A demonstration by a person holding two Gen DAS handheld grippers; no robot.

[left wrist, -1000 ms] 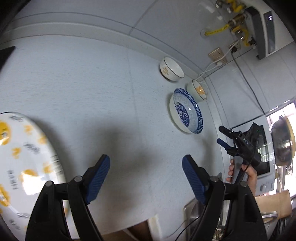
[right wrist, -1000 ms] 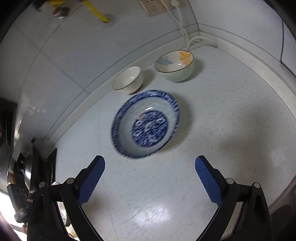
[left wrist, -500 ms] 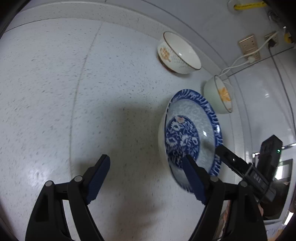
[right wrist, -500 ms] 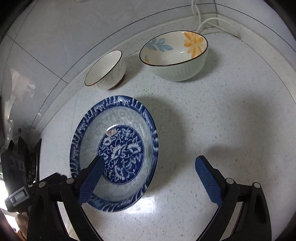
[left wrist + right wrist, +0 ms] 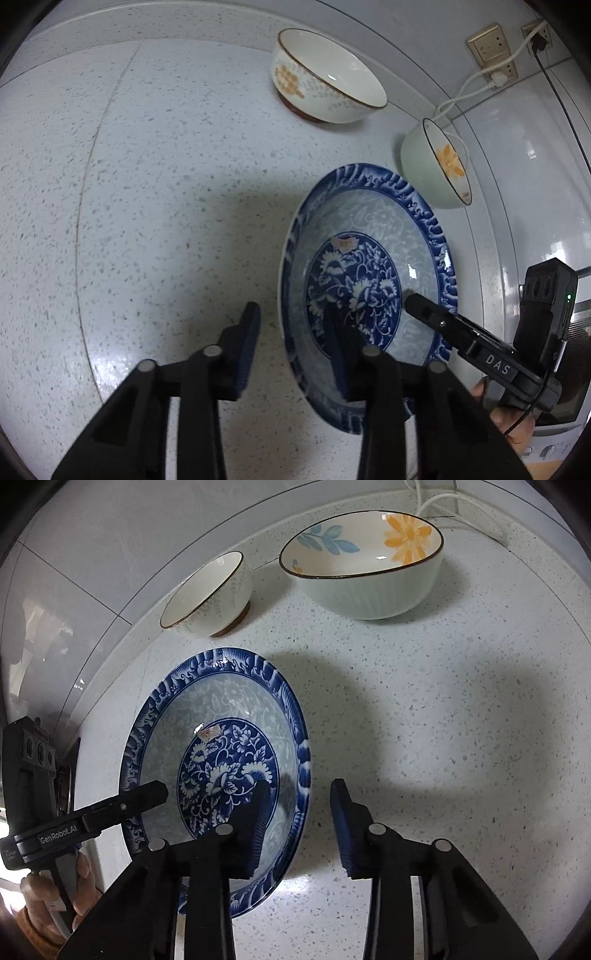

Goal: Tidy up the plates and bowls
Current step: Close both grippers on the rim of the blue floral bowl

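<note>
The blue-patterned plate [image 5: 373, 258] lies on the speckled surface [image 5: 166, 184], just in front of the small bowl [image 5: 207, 594] and the flowered bowl [image 5: 369, 568]. The left gripper [image 5: 291, 347] and right gripper [image 5: 299, 823] each straddle an opposite rim, jaws just closing, though I cannot tell whether the pads press yet. A shallow bite on the sloped, glazed rim could slip, and an uneven lift could tip the plate into the bowls behind it.
</note>
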